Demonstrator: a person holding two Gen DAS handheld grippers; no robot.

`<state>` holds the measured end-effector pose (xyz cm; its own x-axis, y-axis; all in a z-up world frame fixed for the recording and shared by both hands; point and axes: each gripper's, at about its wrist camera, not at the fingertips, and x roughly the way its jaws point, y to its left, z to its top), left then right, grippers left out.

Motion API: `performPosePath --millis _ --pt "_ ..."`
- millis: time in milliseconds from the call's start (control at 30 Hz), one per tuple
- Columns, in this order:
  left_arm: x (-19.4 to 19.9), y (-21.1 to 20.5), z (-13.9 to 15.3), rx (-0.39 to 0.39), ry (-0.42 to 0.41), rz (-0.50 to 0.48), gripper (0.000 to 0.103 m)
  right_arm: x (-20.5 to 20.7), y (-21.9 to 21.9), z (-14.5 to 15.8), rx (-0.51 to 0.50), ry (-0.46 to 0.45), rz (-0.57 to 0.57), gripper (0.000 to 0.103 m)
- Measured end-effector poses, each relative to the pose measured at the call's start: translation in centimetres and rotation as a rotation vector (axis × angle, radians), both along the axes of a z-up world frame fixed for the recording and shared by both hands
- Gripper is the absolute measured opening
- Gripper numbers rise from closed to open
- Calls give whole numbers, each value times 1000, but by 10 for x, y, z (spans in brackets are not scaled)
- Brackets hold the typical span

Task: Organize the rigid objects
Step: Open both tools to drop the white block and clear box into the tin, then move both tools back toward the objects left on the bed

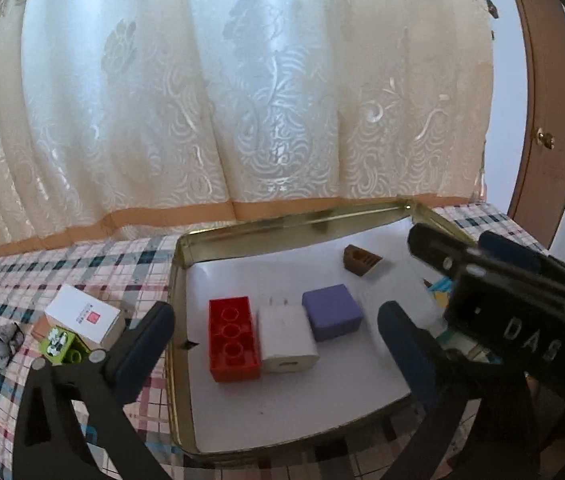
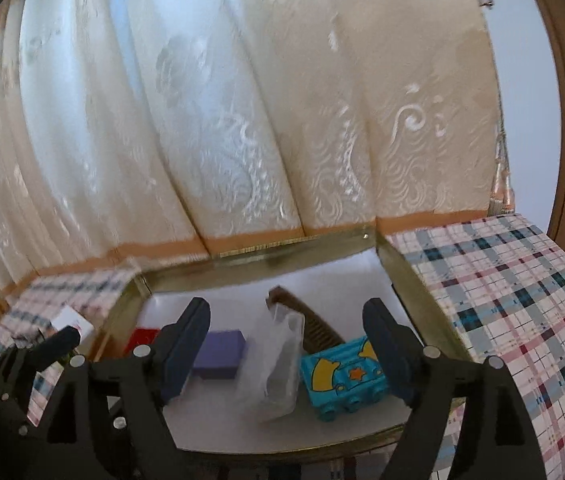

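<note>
Both my tools hang apart, empty: left tool over a red plastic brick and white charger cube inside the shallow gold tin tray; right tool above a turquoise toy block.

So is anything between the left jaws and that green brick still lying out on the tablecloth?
Nothing visible blocks it. The green brick lies just beyond the left gripper, off its left finger, outside the tin tray. The white box sits against its far side, so an approach from the near side looks clear.
</note>
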<state>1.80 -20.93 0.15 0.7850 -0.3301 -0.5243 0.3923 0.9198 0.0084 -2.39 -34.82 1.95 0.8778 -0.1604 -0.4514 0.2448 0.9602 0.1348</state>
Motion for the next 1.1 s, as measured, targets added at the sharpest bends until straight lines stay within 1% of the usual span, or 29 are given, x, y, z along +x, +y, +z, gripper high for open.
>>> performPosePath --millis 67,133,200,400,533,700,800,833,933,1100 --pt "1 4 0 -11 4 11 103 -3 -3 1 15 -19 -16 81" --pt "4 10 0 -35 17 20 103 -3 -3 1 29 -21 -19 81" --pt "5 15 2 -42 17 39 103 -2 -2 0 34 -21 -16 81" --pt "8 41 9 -48 5 94 103 -12 9 4 -10 -81 -11 81" --pt "7 61 12 -20 -21 131 103 -16 16 5 -15 -127 8 81" --pt "9 83 11 -11 -24 173 103 -23 28 8 -51 -210 26 81" --pt "6 94 11 13 -56 201 103 -30 37 11 -97 -262 28 81" --pt "5 99 12 22 -72 213 103 -31 40 11 -112 -266 28 81" --pt "4 112 12 12 -80 234 103 -31 47 8 -152 -267 14 81" --pt "7 126 9 10 -68 252 103 -30 49 8 -172 -256 -5 81"
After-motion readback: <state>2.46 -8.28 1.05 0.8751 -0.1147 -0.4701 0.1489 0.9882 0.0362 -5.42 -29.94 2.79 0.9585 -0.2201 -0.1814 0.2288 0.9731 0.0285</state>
